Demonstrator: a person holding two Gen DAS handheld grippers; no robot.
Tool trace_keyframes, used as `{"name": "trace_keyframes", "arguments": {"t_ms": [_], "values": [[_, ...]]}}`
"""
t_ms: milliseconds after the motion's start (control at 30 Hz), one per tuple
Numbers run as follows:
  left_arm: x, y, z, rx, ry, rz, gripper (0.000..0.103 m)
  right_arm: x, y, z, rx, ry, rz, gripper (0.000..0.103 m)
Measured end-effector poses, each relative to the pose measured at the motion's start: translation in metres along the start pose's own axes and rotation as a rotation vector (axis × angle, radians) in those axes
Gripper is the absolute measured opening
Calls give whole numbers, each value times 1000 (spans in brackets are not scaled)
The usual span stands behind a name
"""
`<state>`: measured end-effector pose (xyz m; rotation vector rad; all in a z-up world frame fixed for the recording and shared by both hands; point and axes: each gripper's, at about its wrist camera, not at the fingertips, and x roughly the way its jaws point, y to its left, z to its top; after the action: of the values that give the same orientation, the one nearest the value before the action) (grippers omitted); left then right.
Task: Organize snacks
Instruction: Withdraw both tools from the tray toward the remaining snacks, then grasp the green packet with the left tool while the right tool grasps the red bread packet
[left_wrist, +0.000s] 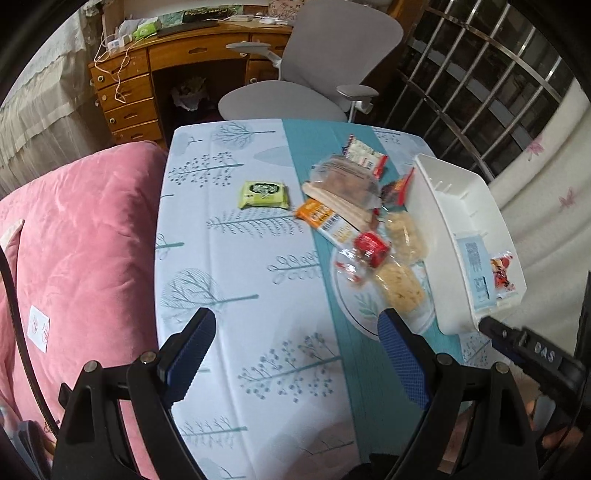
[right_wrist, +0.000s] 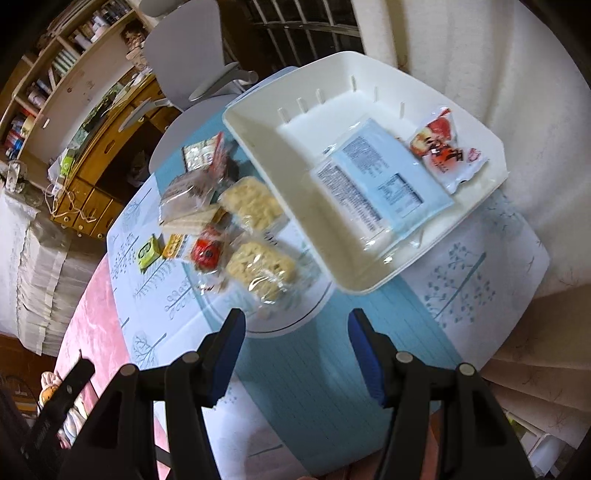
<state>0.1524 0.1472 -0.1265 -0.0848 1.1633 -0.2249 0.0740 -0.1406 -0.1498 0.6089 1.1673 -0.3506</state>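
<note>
blurring snack pile (right_wrist: 236, 221) beside white bin (right_wrist: 369, 280)

From my left claw (left_wrist: 295, 354), the print on the green packet (left_wrist: 263, 194) far ahead is too small for me to read. The white bin (left_wrist: 436, 206) ahead and to the right hides its own far wall. The right claw (left_wrist: 517, 341) enters at the right edge, its body cut off. From my right claw (right_wrist: 295, 349), the snack pile (right_wrist: 236, 225) ahead-left is smeared; I cannot tell its wrappers apart. The label on the blue packet (right_wrist: 384, 173) in the bin stays illegible.
</note>
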Motion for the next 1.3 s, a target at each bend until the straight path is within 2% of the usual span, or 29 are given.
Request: {"name": "trace_keyframes", "arguments": {"t_ms": [267,533,933,1133,1300], "values": [[27,25,32,-50,30,19,89,8,28,-6,-90,-28,8,58],[69,32,70,-65,95,23,89,29,58,3,-228,-68,41,58],[149,33,118,-127,155,18,89,95,106,29,-385,-77,113,58],[186,40,132,-158,159,23,89,128,116,35,-443,-80,110,58],[214,44,138,-160,178,14,88,144,117,39,-461,-81,96,65]]}}
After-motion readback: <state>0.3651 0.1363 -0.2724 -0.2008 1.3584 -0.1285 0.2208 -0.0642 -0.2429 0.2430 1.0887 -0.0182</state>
